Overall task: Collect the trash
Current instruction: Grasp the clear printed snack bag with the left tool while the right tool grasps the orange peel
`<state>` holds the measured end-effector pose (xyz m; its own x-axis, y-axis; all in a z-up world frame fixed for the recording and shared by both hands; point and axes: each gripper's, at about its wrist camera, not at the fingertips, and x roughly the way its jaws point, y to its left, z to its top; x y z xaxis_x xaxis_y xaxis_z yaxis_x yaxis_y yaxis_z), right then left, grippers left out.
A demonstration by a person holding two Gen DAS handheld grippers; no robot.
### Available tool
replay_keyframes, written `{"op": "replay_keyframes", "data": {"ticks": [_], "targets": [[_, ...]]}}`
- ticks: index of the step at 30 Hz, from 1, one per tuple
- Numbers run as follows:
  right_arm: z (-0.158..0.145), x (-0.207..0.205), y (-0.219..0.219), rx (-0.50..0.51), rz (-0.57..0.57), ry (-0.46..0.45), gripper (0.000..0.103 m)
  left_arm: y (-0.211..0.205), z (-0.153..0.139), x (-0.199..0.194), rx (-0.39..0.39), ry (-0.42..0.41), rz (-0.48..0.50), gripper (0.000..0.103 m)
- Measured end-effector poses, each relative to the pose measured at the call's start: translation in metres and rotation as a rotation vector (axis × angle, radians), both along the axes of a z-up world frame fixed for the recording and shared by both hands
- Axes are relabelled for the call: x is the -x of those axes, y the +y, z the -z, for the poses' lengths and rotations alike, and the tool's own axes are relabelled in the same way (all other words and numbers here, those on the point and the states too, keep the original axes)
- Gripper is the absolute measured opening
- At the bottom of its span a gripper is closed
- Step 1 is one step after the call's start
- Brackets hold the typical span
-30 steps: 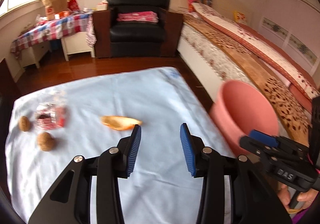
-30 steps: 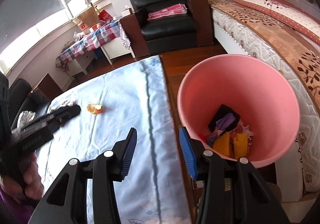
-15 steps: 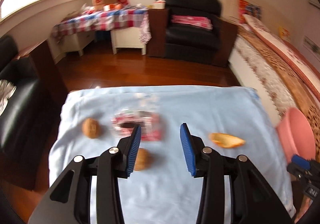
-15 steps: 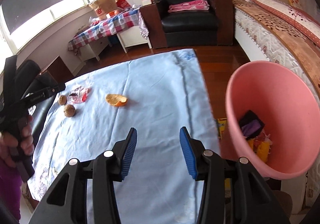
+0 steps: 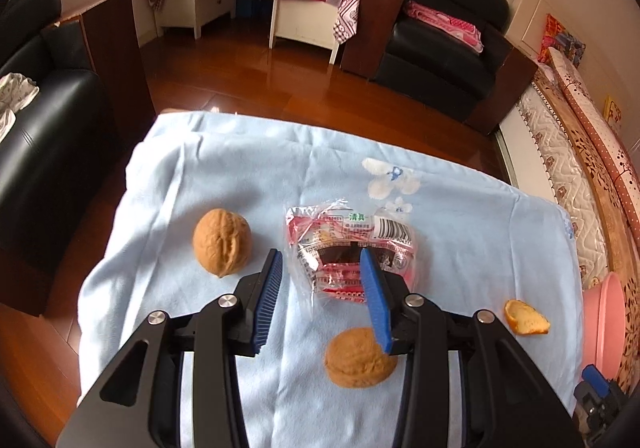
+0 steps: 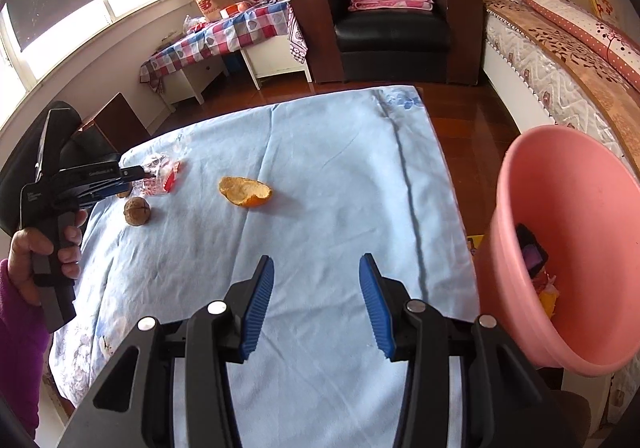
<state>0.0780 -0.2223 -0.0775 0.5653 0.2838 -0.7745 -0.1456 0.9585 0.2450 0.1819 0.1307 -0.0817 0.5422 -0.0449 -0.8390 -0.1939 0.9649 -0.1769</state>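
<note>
A: Left wrist view. Left hand-held gripper (image 5: 320, 288) has its jaws apart with nothing between the pads, hanging over the snack wrapper (image 5: 352, 248) on the blue-sheeted surface (image 5: 200, 183). One walnut (image 5: 222, 242) sits left of the wrapper and a second walnut (image 5: 358, 358) lies low beside the right finger. The orange peel (image 5: 524, 318) is off to the right, and the rim of the pink bin (image 5: 604, 320) shows at the edge.

B: Risks?

A: The wrapper is thin, crinkly film lying flat, so the pads could slide over it or pinch the sheet along with it. The right finger is close to the near walnut and could knock it rolling as the gripper comes down.

B: Right wrist view?

A: Right hand-held gripper (image 6: 316, 300) is also apart and empty, over bare sheet. The peel (image 6: 246, 191) is ahead, well clear of it. The bin (image 6: 560, 248) stands off the surface's right edge with scraps already inside. The person's hand (image 6: 44, 252) holds the left tool over the wrapper.

B: What changed from the earlier frames?

A: A second ago the left gripper faced the peel and the bin; it has swung left and dropped onto the wrapper cluster. The right one has pulled back from over the bin to the surface. Jaw gaps are unchanged on both.
</note>
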Motion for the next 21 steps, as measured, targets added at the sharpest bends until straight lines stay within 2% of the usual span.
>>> {"op": "replay_keyframes", "data": {"ticks": [12, 16, 21], "targets": [[0.002, -0.014, 0.022, 0.014, -0.044, 0.000, 0.044, -0.012, 0.007, -0.010, -0.083, -0.013, -0.005, 0.040], [0.003, -0.017, 0.026, 0.018, -0.051, 0.001, 0.044, -0.019, 0.006, -0.009, -0.100, -0.028, 0.008, 0.026], [0.003, -0.021, 0.033, 0.026, -0.058, -0.001, 0.044, -0.025, 0.006, -0.008, -0.092, -0.043, 0.018, 0.019]]}}
